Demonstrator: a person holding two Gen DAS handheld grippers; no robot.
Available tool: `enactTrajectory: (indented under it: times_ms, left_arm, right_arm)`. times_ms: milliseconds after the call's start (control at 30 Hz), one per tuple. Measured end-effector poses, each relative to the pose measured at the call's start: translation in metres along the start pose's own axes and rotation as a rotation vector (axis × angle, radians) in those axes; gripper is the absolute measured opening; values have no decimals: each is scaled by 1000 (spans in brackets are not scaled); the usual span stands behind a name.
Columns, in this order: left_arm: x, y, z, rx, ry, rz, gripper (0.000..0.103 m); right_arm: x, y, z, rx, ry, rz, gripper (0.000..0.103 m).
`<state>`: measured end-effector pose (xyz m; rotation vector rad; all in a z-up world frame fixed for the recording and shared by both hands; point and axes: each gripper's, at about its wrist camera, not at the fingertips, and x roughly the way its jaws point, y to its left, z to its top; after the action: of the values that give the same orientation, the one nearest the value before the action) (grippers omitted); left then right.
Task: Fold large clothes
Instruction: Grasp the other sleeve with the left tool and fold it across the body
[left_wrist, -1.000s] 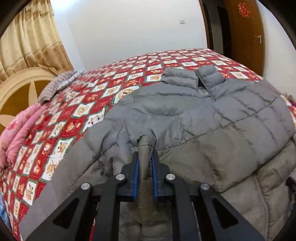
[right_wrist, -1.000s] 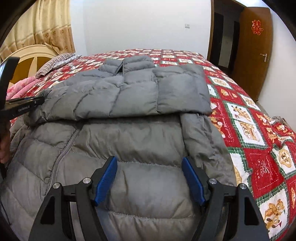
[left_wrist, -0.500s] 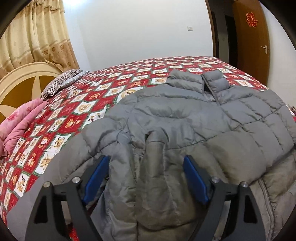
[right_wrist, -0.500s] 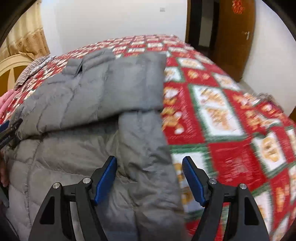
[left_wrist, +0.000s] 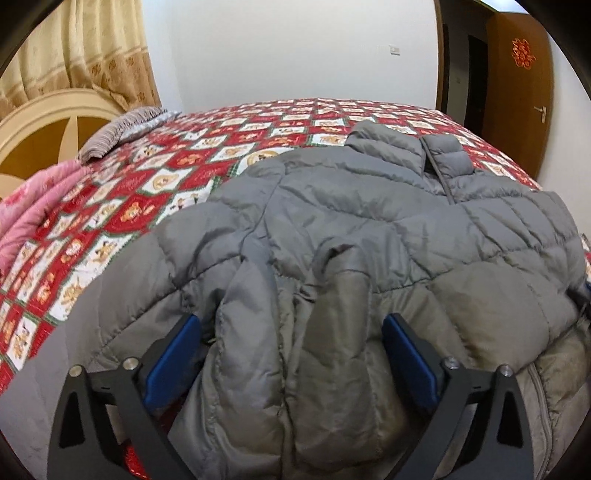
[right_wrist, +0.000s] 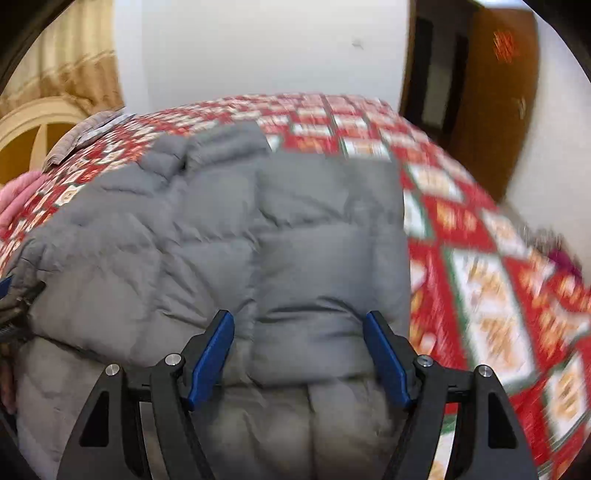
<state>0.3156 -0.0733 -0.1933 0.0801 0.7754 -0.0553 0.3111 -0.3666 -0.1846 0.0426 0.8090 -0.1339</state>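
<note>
A grey puffer jacket (left_wrist: 369, 221) lies on the bed, collar at the far end, both sleeves folded across its body. In the left wrist view a sleeve cuff (left_wrist: 343, 273) lies between the open fingers of my left gripper (left_wrist: 291, 332), which holds nothing. In the right wrist view the jacket (right_wrist: 240, 229) fills the middle. My right gripper (right_wrist: 299, 332) is open over the folded sleeve near the jacket's right edge and holds nothing. This view is motion-blurred.
The bed has a red and white patterned quilt (left_wrist: 166, 177). A pink blanket (left_wrist: 33, 210) and a striped pillow (left_wrist: 122, 129) lie at the left by the headboard. A brown door (left_wrist: 521, 88) stands at the far right.
My left gripper opened and let go of the sleeve cuff, which now lies on the jacket. My right gripper swung from the jacket's right edge back over the folded sleeve.
</note>
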Motion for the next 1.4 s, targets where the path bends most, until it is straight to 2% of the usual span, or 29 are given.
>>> enactTrajectory:
  times_ms: [200,333,433,500,567,667,767,833,933,1067,1167,1267,1367,1400]
  left_arm:
    - [-1,5,1,-27,9,-22,103]
    - [-43,23,6,-32,-96,4,103]
    - [-82,52,7,-16,-171,66,103]
    - [-94,77,4,-6,-177,146,103]
    - [-99,108,-3,-20,-151,220,103]
    - [-100,172,-30,-95,-80,326,103]
    - [-101,221,-63,-197,0,376,103]
    - [-105,236,-81,-240,26,397,103]
    - [-109,244,-102,-290,50,391,103]
    - [-105,237,-108,-306,60,377,103]
    - [-92,234,-107,-297,81,380,103]
    - [-87,235,-106,-310,103,361,103]
    - [-79,233,-103,-299,126,341,95]
    - [-77,233,-103,-297,136,338,87]
  right_arm:
    - [2,-3,-9,23,20,-12,73]
    - [3,0,-11,-4,18,-46,74]
    - [5,1,-9,-15,31,-67,77]
    - [3,5,-6,-47,61,-82,77]
    - [-11,8,-4,-67,77,-113,77]
    - [-44,13,-6,-45,23,-84,77]
    - [-70,34,-8,-72,-39,-23,77]
    - [-78,47,-4,-71,-66,18,77]
    - [-75,85,6,-95,-83,81,77]
    - [-44,141,6,-167,-58,137,77]
    - [-16,160,-2,-175,0,124,77]
    - [1,170,-16,-220,17,70,77]
    - [7,173,-15,-240,33,50,78]
    - [8,174,-15,-246,36,45,78]
